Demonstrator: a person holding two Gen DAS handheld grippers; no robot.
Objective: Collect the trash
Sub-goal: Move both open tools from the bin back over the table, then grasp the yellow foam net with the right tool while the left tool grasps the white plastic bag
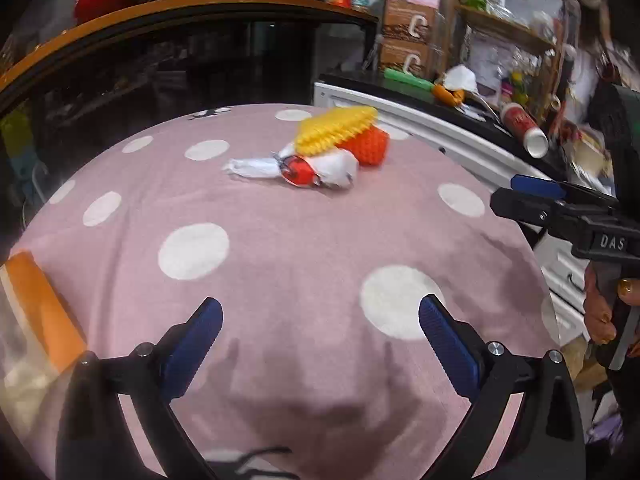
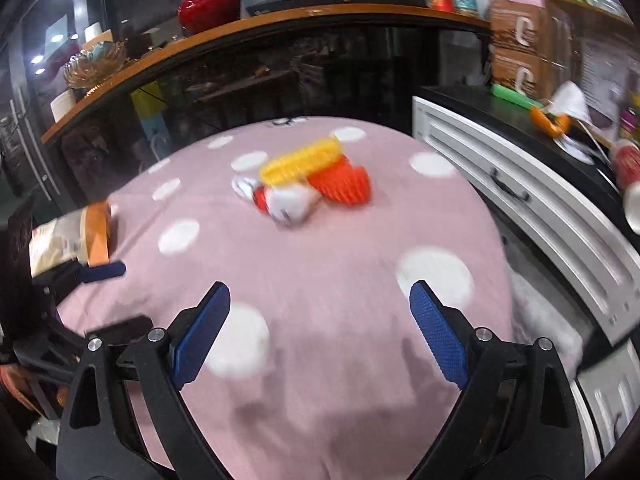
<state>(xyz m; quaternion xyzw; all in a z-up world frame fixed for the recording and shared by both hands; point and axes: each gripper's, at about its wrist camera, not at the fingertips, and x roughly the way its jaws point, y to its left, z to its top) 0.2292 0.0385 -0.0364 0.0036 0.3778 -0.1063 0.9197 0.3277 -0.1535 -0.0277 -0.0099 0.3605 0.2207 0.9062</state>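
Left wrist view: a pink polka-dot cloth (image 1: 304, 248) covers the bench. Near its far edge a yellow basket (image 1: 334, 130) leans on an orange basket (image 1: 370, 146), touching crumpled white wrappers (image 1: 256, 168) and a red wrapper (image 1: 299, 171). The left tool (image 1: 320, 330) and the right tool (image 2: 320, 314) both hover wide apart, empty, over the near edge.

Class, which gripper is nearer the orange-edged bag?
Left. The left gripper sits just beside the bag, which lies at its left; the right gripper is farther off, with the bag far to its left.
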